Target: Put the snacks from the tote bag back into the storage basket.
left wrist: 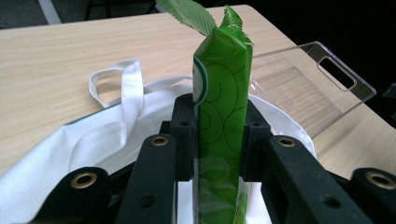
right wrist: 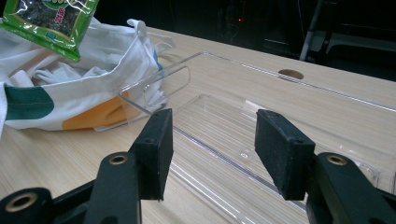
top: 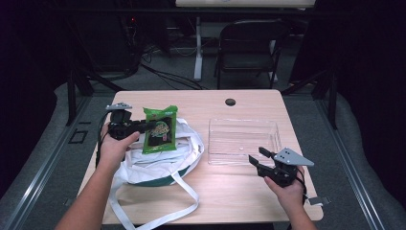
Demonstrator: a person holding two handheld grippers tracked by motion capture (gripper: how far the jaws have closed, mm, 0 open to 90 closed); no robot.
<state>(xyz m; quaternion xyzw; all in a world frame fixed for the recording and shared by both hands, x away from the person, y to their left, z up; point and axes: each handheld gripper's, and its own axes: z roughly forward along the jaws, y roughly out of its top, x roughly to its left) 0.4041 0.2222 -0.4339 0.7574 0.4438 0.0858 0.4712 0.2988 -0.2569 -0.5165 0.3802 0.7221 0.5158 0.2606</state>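
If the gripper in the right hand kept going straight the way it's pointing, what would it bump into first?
Probably the clear plastic tray. The right gripper is open and empty, and its jaws point across the tray's near rim, low over the table. Depth is hard to judge, so it might skim just above.

A light wooden bench [top: 239,189] is holding two things. A white cloth bag [top: 158,165] is lying on its left side, straps trailing toward the near edge. A clear plastic tray [top: 244,139] is sitting just beside it.
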